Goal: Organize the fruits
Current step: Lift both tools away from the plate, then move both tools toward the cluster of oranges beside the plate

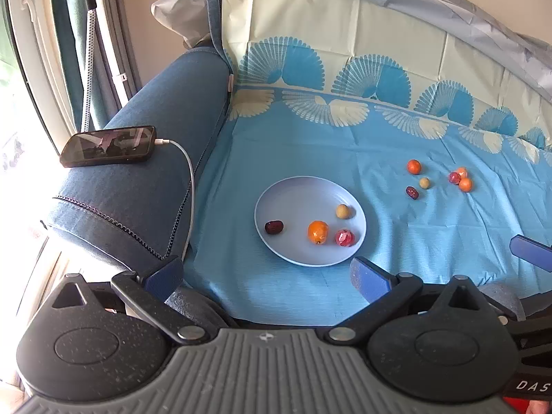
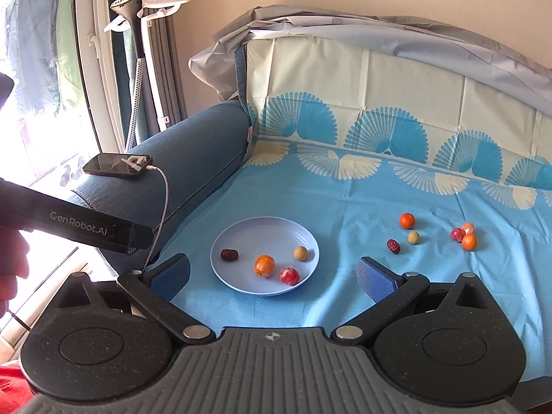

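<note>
plate: the pale blue plate [image 2: 241, 286] sits lower centre of the right wrist view, on the blue cloth [image 2: 345, 207] that covers a sofa seat; it carries a dark date, an orange, a red wrapped fruit and a tan round fruit
loose fruits: six pieces lie on the cloth to the right of the plate, well apart from it, in the middle right of both views
nearest loose piece: the dark date [image 2: 393, 246], with its long axis tilted from upper left to lower right; the tan fruit [image 2: 413, 237] is just beside it, the orange [image 2: 407, 220] a little further back
far cluster: a red fruit [image 2: 457, 234] and two orange ones touching or nearly so, further right
right tool [image 2: 274, 274]: blue pads spread wide, holding nothing; the loose fruits lie ahead and to the right of its right pad, the plate between and beyond the two pads
left tool [image 1: 267, 274]: also spread wide and empty; the plate is ahead, between its pads
which side is nearer: my judgement, the right tool, since the loose pile lies on its side
turning relation: the pile is right of the tool's line, so a swing to the right comes before any closing
off to the side: a phone [image 2: 117, 165] on a cable rests on the sofa arm, upper left
</note>
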